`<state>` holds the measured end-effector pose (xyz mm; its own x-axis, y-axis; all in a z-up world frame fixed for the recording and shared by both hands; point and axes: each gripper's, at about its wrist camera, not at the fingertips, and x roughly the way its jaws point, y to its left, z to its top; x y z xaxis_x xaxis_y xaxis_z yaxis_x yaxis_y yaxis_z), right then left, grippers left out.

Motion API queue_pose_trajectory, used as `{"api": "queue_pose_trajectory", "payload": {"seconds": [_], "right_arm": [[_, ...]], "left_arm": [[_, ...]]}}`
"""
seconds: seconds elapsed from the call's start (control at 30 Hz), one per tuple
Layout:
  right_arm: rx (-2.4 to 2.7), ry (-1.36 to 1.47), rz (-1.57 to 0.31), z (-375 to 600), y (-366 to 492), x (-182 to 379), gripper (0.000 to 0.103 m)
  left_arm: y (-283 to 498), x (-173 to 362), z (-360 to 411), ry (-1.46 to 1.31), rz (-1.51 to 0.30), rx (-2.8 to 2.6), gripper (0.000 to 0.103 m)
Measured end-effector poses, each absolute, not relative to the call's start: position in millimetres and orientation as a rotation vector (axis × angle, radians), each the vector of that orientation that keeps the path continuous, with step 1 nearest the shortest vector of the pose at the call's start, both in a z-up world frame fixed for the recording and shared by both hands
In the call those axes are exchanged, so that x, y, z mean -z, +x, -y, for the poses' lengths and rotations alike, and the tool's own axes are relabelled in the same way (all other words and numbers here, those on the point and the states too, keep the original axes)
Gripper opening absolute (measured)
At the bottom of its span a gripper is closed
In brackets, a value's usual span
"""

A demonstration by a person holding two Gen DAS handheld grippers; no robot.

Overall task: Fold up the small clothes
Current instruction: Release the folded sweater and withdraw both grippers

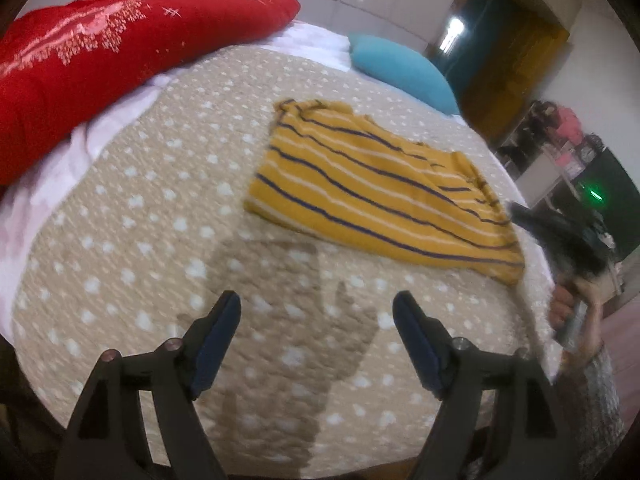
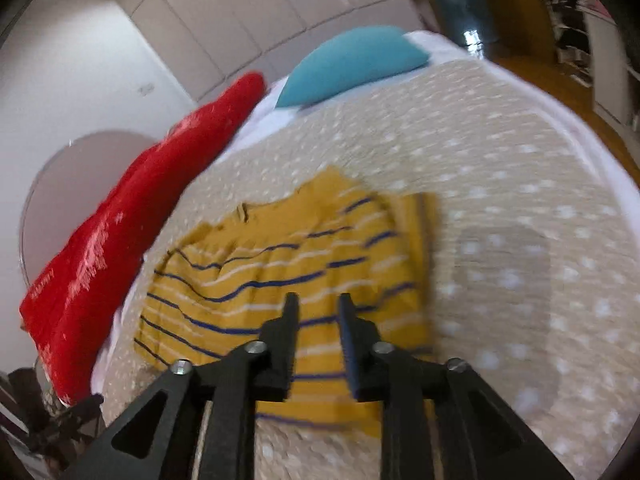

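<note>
A small mustard-yellow garment with navy and white stripes [image 1: 372,184] lies folded flat on a beige bedspread with white dots [image 1: 160,240]. My left gripper [image 1: 316,308] is open and empty, above bare bedspread in front of the garment. The right gripper [image 1: 560,236] shows blurred at the garment's right edge in the left wrist view, held by a hand. In the right wrist view the garment [image 2: 280,264] lies just under and ahead of my right gripper [image 2: 318,304], whose jaws stand a narrow gap apart with nothing between them.
A red embroidered quilt [image 1: 100,56] lies along the bed's far left. A teal pillow [image 1: 400,68] sits at the head. The bed's right edge [image 1: 536,264] drops to a wooden floor, with shelves and furniture [image 1: 568,152] beyond.
</note>
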<state>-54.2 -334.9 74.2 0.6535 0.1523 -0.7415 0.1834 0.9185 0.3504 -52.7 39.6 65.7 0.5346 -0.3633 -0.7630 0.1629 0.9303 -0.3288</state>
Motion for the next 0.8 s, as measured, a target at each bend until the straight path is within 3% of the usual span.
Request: {"api": "queue_pose_trajectory", "payload": {"seconds": [0.27,0.3,0.4,0.43,0.8], "right_arm": [[0.24,0.457,-0.935,380.4,6.3,-33.3,0.025],[0.248,0.476,-0.916,385.7,3.3,-37.9,0.025],[0.311,0.469,-0.849,393.1,-18.2,-57.0,0.047],[0.293,0.474,-0.836,394.1,-26.8,-62.7,0.048],[0.15,0.359,-0.858,355.8,-125.9,-76.7,0.051]], "left_arm": [[-70.4,-46.9,-17.0,-0.161,-0.982,0.327,0.077],[-71.5,-45.0,-17.1,-0.152,-0.985,0.323,0.077],[-70.2,-40.2,-20.3,-0.148,-0.987,0.299,0.077],[-69.5,-38.8,-22.2,-0.155,-0.988,0.295,0.077],[-80.0,-32.8,-19.4,-0.16,-1.002,0.253,0.078]]}}
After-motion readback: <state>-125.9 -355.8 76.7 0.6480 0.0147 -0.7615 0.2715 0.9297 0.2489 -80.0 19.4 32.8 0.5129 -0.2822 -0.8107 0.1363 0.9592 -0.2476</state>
